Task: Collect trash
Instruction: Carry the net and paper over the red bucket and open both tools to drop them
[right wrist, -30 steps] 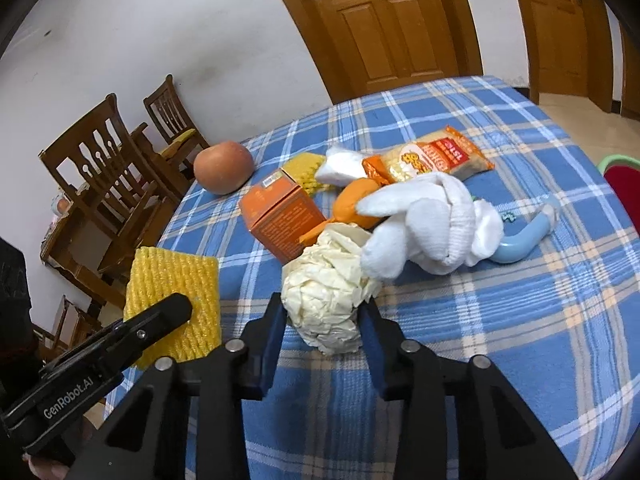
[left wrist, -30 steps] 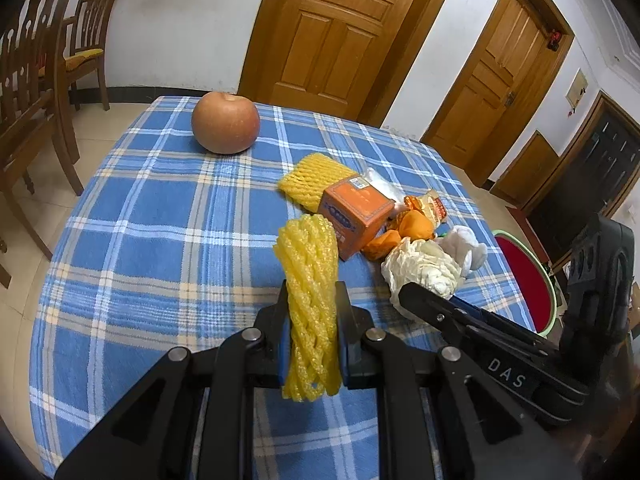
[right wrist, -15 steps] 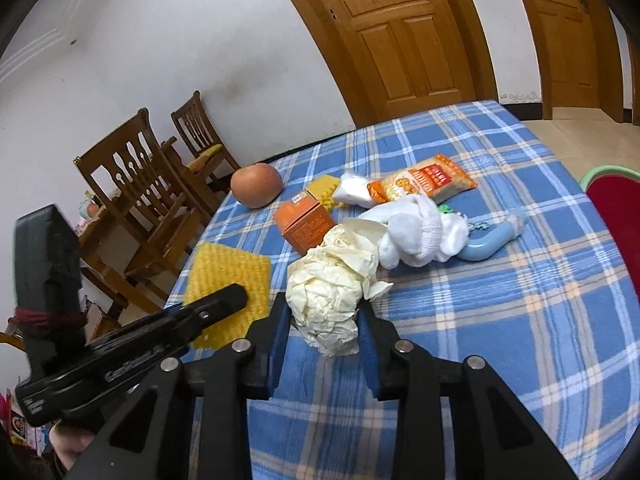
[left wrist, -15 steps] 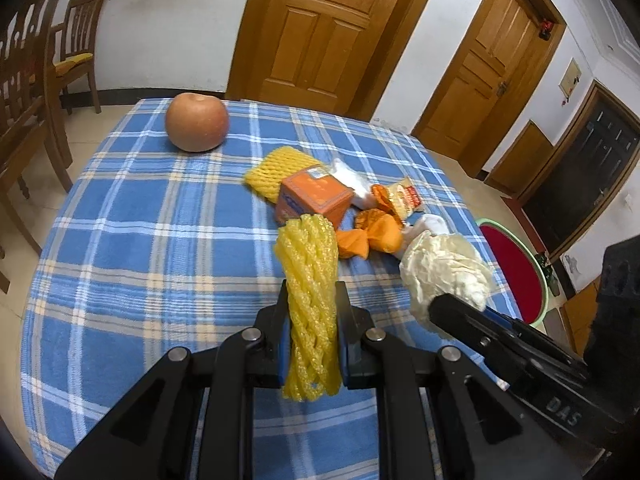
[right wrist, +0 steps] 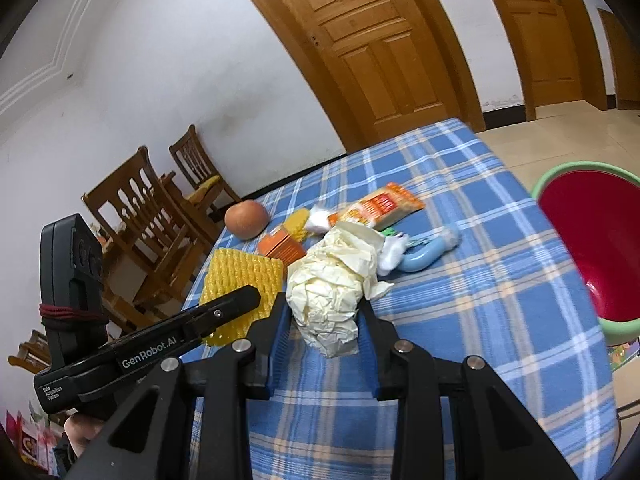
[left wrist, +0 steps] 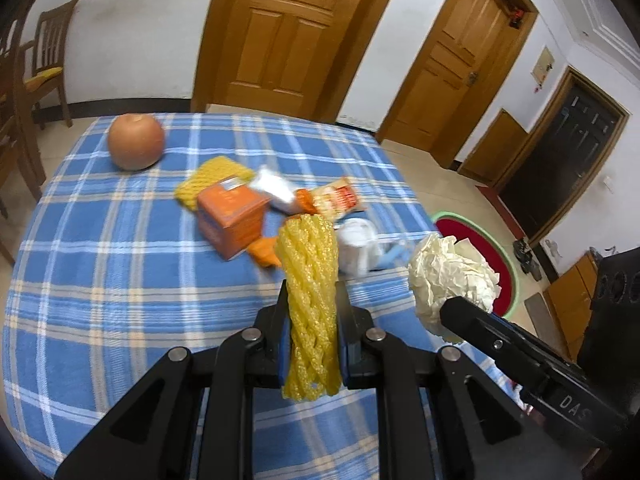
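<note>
Above the blue plaid tabletop (left wrist: 100, 264), both tools are raised clear of the cloth, each with a piece of trash pinched between its fingers. The left hand-held gripper (left wrist: 312, 320) is closed tight on a yellow foam fruit net (left wrist: 310, 300), which stands roughly upright between the 2 fingers and sticks out above and below them. In the right wrist view the same net (right wrist: 240, 276) shows as a flat ribbed sheet behind the left tool's black finger. The right hand-held gripper (right wrist: 322, 316) is clamped on a crumpled ball of cream paper (right wrist: 328, 300), its fingers pressing the wad from both sides; in the left wrist view that wad (left wrist: 452, 276) hangs over the right edge of the cloth.

On the cloth beyond lies the remaining litter, close together: an orange carton (left wrist: 232, 216), a second yellow foam net (left wrist: 212, 182) just behind it, a white wrapper (left wrist: 276, 192), an orange snack packet (left wrist: 336, 200), a bit of orange peel (left wrist: 264, 256), a white sock-like bundle (left wrist: 356, 246) and a pale blue curved object (right wrist: 428, 252). A round brownish fruit (left wrist: 136, 142) sits apart near the far left corner. Beside the right edge, lower down, stands a red basin with a green rim (right wrist: 592, 248). Wooden chairs (right wrist: 148, 216) stand off the left side.
</note>
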### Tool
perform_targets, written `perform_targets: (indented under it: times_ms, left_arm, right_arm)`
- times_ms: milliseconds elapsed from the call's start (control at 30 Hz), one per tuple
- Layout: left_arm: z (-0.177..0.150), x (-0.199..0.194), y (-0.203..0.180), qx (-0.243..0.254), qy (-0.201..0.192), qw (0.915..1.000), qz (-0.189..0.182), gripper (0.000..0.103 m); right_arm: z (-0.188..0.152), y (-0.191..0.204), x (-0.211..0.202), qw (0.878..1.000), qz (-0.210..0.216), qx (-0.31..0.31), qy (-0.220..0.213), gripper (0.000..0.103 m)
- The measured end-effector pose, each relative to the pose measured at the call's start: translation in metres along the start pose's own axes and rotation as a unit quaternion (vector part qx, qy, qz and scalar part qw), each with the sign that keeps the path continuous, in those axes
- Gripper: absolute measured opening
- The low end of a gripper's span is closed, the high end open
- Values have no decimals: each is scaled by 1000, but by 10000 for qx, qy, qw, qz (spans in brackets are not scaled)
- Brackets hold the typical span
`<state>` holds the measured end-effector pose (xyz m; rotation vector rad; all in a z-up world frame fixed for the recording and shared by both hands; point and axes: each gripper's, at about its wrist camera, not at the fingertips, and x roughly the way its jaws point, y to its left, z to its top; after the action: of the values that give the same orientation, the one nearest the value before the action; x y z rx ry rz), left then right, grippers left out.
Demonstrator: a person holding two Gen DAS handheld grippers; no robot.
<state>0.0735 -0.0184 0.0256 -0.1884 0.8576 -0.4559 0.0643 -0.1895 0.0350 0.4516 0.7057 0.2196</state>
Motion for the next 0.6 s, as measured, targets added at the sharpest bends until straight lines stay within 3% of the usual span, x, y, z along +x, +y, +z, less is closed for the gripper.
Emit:
perform_targets:
  times_ms: [600]
  left_arm:
    - [30, 16, -105, 839, -135, 9934, -764, 17]
  right_arm:
    - [20, -79, -66, 9923, -764, 638, -732, 34]
